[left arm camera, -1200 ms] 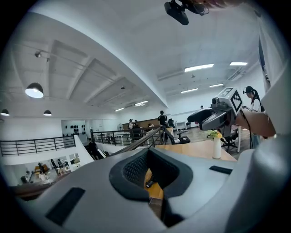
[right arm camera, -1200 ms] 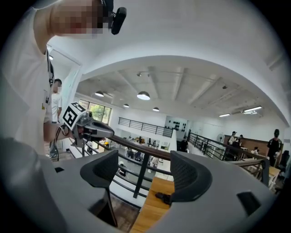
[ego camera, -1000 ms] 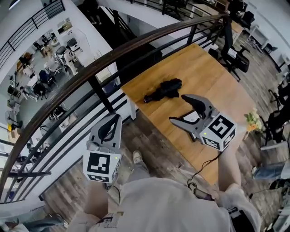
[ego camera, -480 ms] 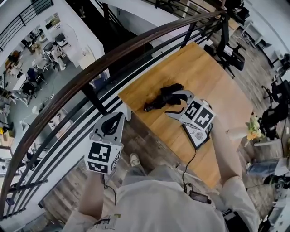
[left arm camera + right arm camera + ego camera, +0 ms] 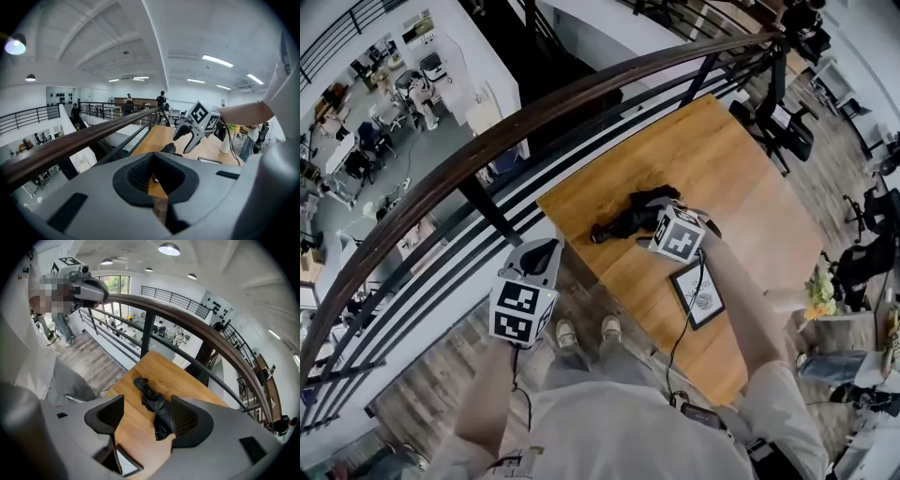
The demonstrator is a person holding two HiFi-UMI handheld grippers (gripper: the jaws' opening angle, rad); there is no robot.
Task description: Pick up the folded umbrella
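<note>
Swinging in from the desk's near edge, the right gripper (image 5: 654, 221) now hangs steeply over the folded umbrella (image 5: 623, 217). That lies near the desk (image 5: 722, 159) corner beside the railing (image 5: 487, 152). Its fingers (image 5: 187, 420), having narrowed slightly, stand wide apart and grip nothing. The umbrella runs up between them, off centre, hard by one finger. Closing here could pinch only loose fabric or shove it aside. The left gripper (image 5: 542, 251) hangs off the desk, fingers together, empty.

One umbrella (image 5: 628, 214) and one frame (image 5: 697, 293) lie on one surface (image 5: 750, 178), with two tongs: left tongs (image 5: 546, 248), right tongs (image 5: 180, 145).
</note>
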